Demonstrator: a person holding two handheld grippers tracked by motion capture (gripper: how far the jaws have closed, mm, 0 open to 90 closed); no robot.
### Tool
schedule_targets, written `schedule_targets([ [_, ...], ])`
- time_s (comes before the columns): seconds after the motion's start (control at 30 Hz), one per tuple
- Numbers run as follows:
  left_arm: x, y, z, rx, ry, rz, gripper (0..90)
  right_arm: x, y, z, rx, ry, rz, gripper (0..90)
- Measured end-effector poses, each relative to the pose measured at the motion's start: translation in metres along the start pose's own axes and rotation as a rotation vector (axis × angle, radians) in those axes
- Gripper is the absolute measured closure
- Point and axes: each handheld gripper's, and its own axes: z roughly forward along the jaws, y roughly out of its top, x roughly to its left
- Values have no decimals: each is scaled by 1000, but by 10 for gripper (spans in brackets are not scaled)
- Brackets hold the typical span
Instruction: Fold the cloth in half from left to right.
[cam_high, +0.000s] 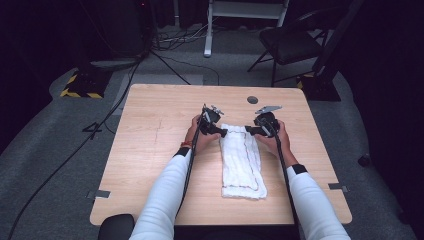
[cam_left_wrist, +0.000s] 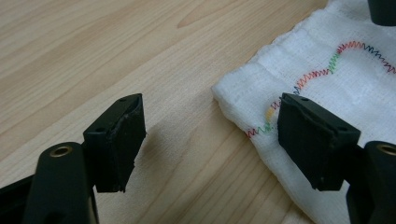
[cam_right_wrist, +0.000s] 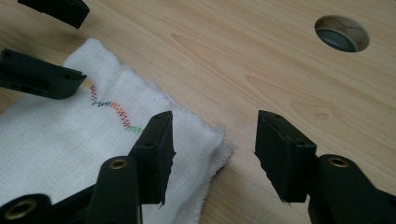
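Observation:
A white cloth (cam_high: 242, 160) with a multicoloured zigzag stitch lies folded into a long strip on the wooden table (cam_high: 150, 150). My left gripper (cam_high: 223, 133) is at the strip's far left corner and my right gripper (cam_high: 249, 131) at its far right corner. In the left gripper view the left gripper (cam_left_wrist: 212, 135) is open, straddling the corner of the cloth (cam_left_wrist: 336, 84), one jaw over the fabric, the other over bare wood. In the right gripper view the right gripper (cam_right_wrist: 217, 156) is open around the edge of the cloth (cam_right_wrist: 56, 144). The left gripper's fingers (cam_right_wrist: 42, 77) show farther off.
A round hole (cam_high: 252, 99) is in the table just beyond the cloth, also seen as the hole (cam_right_wrist: 342, 33) in the right gripper view. Past the table, a dark chair (cam_high: 290, 42) and cables (cam_high: 100, 125) sit on the grey floor.

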Motion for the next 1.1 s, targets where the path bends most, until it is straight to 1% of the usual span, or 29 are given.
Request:
schedule_targets([
  [0.1,1,0,3,5,-4,-12,213,0,-2,6,21,1,12,473],
  [0.13,1,-1,5,6,-14,-28,204,0,-3,7,27,1,12,472],
  [0.2,2,-2,4,1,-13,-26,196,0,-5,10,39,-1,14,471],
  [0.3,1,-2,4,3,-9,-22,197,1,-6,13,42,3,17,474],
  [0.33,1,-3,4,3,-9,-16,202,1,-6,14,46,5,13,480],
  [0.37,0,-3,4,-1,-14,-10,215,1,-7,14,43,5,21,497],
  [0.4,0,-3,3,-5,-19,-3,233,2,-8,14,40,12,23,514],
  [0.43,0,-3,3,-6,-33,5,259,2,-8,13,38,15,22,533],
  [0.5,-2,-2,2,-9,-60,27,347,2,-9,13,37,29,41,575],
  [0.6,-2,-2,1,-10,-108,48,480,2,-10,14,32,55,52,649],
  [0.67,-2,-2,2,-15,-126,54,564,2,-10,14,27,74,55,721],
  [0.7,-2,-2,2,-21,-137,49,599,2,-10,14,24,83,58,751],
  [0.73,-1,-2,2,-21,-142,47,629,2,-10,15,21,92,64,772],
  [0.77,-2,-2,3,-24,-160,41,678,3,-11,14,20,92,60,788],
  [0.8,-2,-1,3,-22,-168,47,722,3,-11,14,20,98,56,802],
  [0.87,-2,0,3,-16,-175,42,756,2,-10,14,21,109,52,815],
  [0.97,-1,-1,4,-31,-177,26,793,2,-9,15,24,103,38,828],
  [1.1,-1,0,6,-49,-162,17,819,0,-8,14,4,90,49,836],
])
